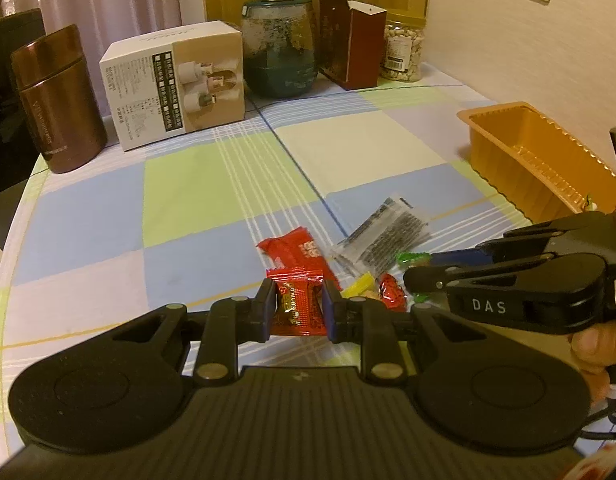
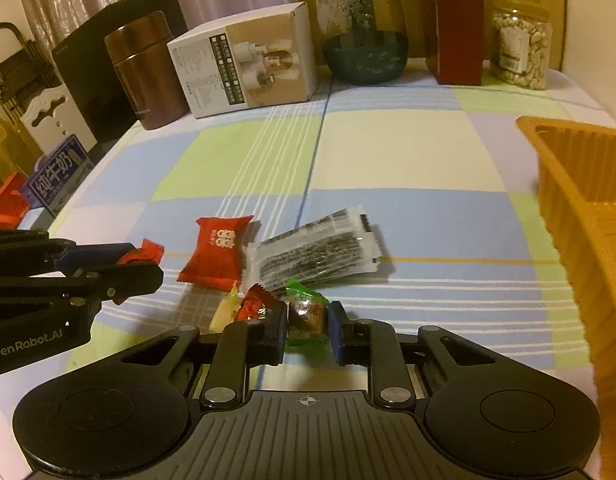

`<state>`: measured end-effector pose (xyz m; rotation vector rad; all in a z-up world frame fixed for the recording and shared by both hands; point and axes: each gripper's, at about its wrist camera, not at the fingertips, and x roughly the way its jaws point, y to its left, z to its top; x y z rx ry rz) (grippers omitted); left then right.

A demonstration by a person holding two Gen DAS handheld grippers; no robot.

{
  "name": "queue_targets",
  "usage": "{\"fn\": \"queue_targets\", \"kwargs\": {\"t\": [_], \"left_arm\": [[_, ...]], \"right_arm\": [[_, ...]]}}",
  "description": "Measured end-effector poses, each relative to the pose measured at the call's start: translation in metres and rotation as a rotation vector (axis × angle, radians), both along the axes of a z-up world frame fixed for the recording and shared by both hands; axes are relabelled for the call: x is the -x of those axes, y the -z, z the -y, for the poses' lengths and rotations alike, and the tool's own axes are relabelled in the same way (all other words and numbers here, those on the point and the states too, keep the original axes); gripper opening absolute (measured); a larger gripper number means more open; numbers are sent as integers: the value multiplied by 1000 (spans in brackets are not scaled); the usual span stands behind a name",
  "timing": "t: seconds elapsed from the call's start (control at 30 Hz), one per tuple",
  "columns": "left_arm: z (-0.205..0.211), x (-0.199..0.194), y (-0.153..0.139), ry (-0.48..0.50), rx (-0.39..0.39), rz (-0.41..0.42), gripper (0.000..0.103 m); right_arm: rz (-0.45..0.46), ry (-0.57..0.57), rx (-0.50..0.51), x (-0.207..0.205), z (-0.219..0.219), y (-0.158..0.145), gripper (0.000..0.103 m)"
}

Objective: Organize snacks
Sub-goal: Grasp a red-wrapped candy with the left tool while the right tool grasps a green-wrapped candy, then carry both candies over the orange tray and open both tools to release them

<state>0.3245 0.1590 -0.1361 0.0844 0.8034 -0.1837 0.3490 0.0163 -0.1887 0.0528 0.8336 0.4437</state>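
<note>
Both tongs are clenching sweets above a checked desk [image 2: 388, 152] as a person is sorting snacks toward an orange tray [image 1: 520, 152]. The left tongs [image 1: 300, 308] are gripping a red-wrapped candy [image 1: 296, 304] between their blue-faced tips; the right tongs [image 2: 308, 326] are gripping a green-wrapped candy [image 2: 306, 316] the same way.

The remaining snacks are lying in a loose cluster on the desk just ahead of the tips: a larger red packet [image 2: 216, 250], a clear sachet with dark printing [image 2: 316, 254], a yellow sweet [image 2: 226, 310] and a small red candy [image 2: 254, 304]. The tray is sitting well to the right, near the desk's right edge, and appears to be holding nothing in the part that is showing.

The two tools are working very close together over the pile, so a sideways swing is likely to knock one against the other or scatter the loose sweets. Each wrapper is being pinched by crinkly film, which could slip out mid-carry. The light tray may slide or tip if a finger is catching its rim.

Open cloth is stretching wide between the pile and the back row, a brown flask [image 1: 58, 100], a white carton [image 1: 176, 80], a dark glass jar [image 1: 280, 48], a maroon box [image 1: 356, 48] and a nut jar [image 1: 402, 50], leaving a free path rightward to the tray.
</note>
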Motion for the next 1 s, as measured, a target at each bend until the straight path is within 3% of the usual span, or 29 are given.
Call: {"fn": "queue_targets", "kwargs": {"t": [0.47,1.0], "left_arm": [[38,3,-24,56,59,49,22],[103,4,-57,131,137,122,22]], "right_arm": [[140,152,-36,27,53,-43,22],[270,330,17,69,114,-73,22]]}}
